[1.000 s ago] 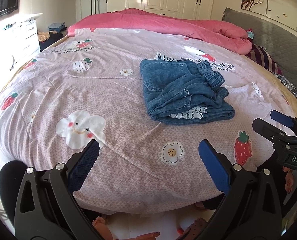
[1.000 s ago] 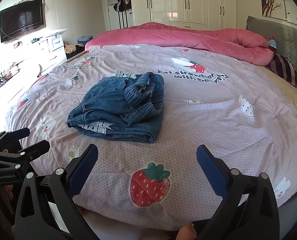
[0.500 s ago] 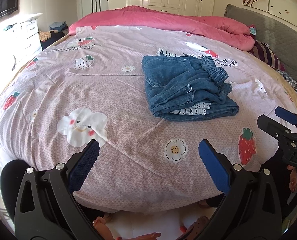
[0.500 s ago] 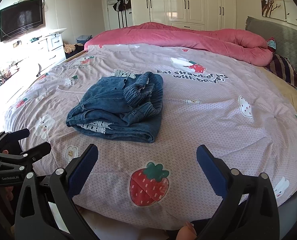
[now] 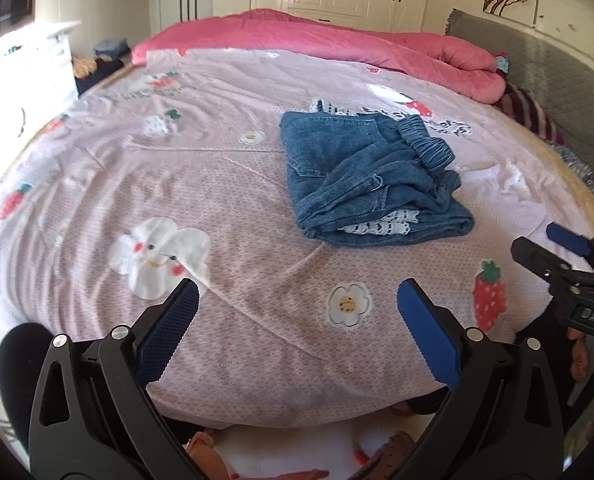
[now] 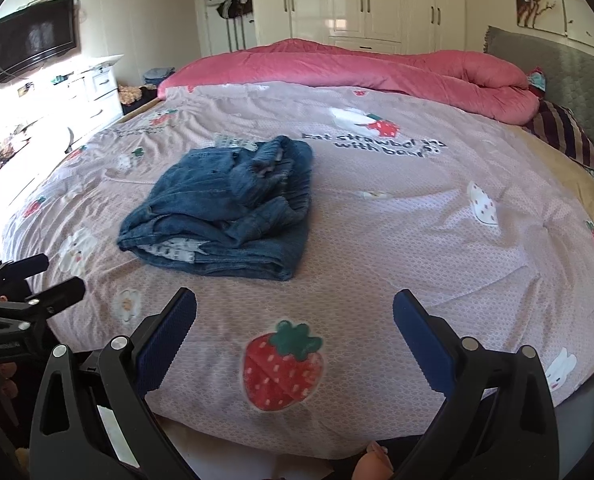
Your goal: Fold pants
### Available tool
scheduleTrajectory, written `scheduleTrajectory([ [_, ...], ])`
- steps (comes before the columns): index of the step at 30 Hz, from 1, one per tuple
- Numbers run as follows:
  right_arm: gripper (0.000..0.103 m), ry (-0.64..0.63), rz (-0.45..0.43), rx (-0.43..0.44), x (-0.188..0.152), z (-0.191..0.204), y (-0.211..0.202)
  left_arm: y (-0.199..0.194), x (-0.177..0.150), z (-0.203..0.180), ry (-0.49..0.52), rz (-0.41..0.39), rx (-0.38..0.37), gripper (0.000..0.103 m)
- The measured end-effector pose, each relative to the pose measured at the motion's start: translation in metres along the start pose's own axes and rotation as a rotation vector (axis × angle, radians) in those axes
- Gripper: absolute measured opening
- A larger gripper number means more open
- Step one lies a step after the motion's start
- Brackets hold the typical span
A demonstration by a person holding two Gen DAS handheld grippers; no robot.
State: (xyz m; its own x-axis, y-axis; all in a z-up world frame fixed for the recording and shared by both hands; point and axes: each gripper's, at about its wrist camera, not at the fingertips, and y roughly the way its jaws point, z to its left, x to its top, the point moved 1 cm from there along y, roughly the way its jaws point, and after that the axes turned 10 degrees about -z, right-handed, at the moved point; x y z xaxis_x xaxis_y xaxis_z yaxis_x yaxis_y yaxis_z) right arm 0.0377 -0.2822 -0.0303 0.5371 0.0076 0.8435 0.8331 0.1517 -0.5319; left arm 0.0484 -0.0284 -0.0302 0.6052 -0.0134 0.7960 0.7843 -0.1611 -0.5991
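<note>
Denim pants folded mid-quilt, print beside them partly legible, "with bear", left gripper and right gripper both spread wide, empty, hovering level over quilt's near edge, well short of pants.

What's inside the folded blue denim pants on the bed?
A white fabric layer with dark print peeks from the open front edge of the folded blue denim pants. How far in it runs, or whether it is lining, is hidden by denim.
</note>
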Motion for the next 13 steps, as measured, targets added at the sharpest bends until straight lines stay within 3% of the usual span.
scheduleTrajectory([
  [5,0.099,0.044,0.008,-0.058,0.007,-0.035,0.012,0.006,0.025,0.035,-0.101,-0.019,0.000,0.094],
  [7,0.099,0.071,0.004,-0.096,0.014,-0.058,0.018,0.020,0.038,0.060,-0.124,0.001,0.049,0.094],
  [13,0.099,0.149,0.041,-0.330,0.044,-0.169,0.063,0.101,0.078,0.171,-0.121,0.099,0.385,0.094],
])
